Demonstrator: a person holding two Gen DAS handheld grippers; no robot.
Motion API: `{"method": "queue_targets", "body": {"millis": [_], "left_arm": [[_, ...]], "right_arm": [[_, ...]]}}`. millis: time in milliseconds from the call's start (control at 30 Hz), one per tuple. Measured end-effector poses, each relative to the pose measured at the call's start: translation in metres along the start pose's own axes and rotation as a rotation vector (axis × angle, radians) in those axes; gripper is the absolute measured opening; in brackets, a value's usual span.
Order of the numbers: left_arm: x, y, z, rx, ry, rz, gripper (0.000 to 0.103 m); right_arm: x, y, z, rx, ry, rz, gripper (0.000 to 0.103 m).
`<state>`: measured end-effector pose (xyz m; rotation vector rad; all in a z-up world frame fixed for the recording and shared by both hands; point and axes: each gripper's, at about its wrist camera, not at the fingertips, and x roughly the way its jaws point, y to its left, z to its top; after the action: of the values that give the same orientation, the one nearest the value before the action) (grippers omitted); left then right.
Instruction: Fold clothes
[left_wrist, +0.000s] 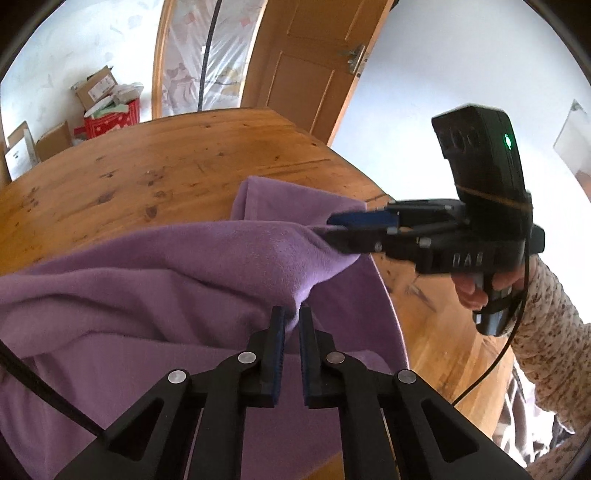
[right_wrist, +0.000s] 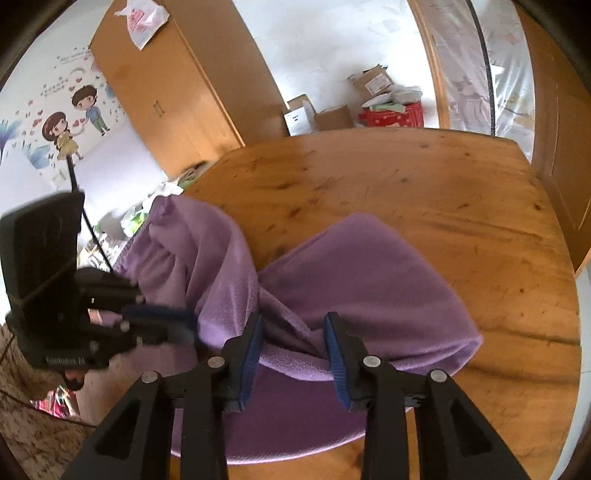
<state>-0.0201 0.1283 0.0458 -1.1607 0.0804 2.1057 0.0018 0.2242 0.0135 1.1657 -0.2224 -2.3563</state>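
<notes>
A purple fleece garment (left_wrist: 166, 277) (right_wrist: 369, 280) lies bunched on the round wooden table (left_wrist: 129, 177) (right_wrist: 406, 184). My left gripper (left_wrist: 291, 314) is shut on a raised fold of it near the garment's right side. It shows blurred at the left of the right wrist view (right_wrist: 194, 321), its tips at the cloth. My right gripper (right_wrist: 294, 323) stands open, its blue pads well apart with a ridge of the cloth between them. In the left wrist view the right gripper (left_wrist: 332, 230) reaches in from the right, its tips at the peak of the lifted fold.
A hand and patterned sleeve (left_wrist: 546, 314) hold the right gripper beyond the table's right edge. Cardboard boxes (left_wrist: 99, 88) and a red bag (left_wrist: 110, 122) sit on the floor past the far edge. A wooden door (left_wrist: 306, 66) and a wardrobe (right_wrist: 177, 92) stand behind.
</notes>
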Motion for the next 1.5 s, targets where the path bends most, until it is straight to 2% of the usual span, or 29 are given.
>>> {"method": "queue_targets", "body": {"millis": [133,267,400,533,667,733,767,800,900,1033,1133,1233,1400,1500], "left_arm": [[-0.011,0.0,0.002,-0.011,-0.029,-0.004,0.009],[-0.013,0.01,0.009,-0.093,-0.013,-0.016,0.029],[-0.006,0.026,0.011,-0.219,0.028,-0.027,0.03],[-0.005,0.029,0.015,-0.267,0.029,-0.053,0.03],[-0.003,0.03,0.018,-0.294,0.031,-0.069,0.03],[-0.001,0.03,0.017,-0.304,0.037,-0.073,0.03],[-0.001,0.031,0.016,-0.31,0.04,-0.074,0.03],[-0.001,0.032,0.015,-0.316,0.043,-0.074,0.03],[-0.004,0.037,0.016,-0.338,0.039,-0.084,0.03],[-0.009,0.043,0.016,-0.38,0.028,-0.14,0.03],[-0.012,0.045,0.016,-0.391,0.035,-0.147,0.031],[-0.01,0.053,0.015,-0.453,0.059,-0.177,0.039],[0.004,0.064,0.017,-0.561,0.154,-0.194,0.039],[0.006,0.068,0.018,-0.604,0.172,-0.198,0.039]], "right_arm": [[-0.002,0.004,-0.009,-0.006,0.012,0.025,0.032],[-0.002,0.012,-0.013,-0.061,0.038,0.016,0.032],[0.004,0.025,-0.021,-0.14,0.091,-0.015,0.032],[0.009,0.043,-0.028,-0.231,0.108,-0.072,0.032],[0.009,0.04,-0.027,-0.219,0.094,-0.068,0.031],[0.007,0.032,-0.025,-0.17,0.074,-0.054,0.023],[0.006,0.031,-0.024,-0.159,0.066,-0.069,0.009],[0.005,0.032,-0.023,-0.161,0.058,-0.082,0.007],[-0.002,0.041,-0.024,-0.184,0.021,-0.102,0.007],[-0.005,0.057,-0.027,-0.229,-0.008,-0.142,0.007],[-0.001,0.078,-0.035,-0.328,-0.019,-0.218,0.007],[0.003,0.096,-0.042,-0.413,-0.023,-0.257,0.007],[0.011,0.116,-0.057,-0.543,-0.005,-0.332,0.007],[0.016,0.119,-0.059,-0.563,-0.004,-0.345,0.007]]}}
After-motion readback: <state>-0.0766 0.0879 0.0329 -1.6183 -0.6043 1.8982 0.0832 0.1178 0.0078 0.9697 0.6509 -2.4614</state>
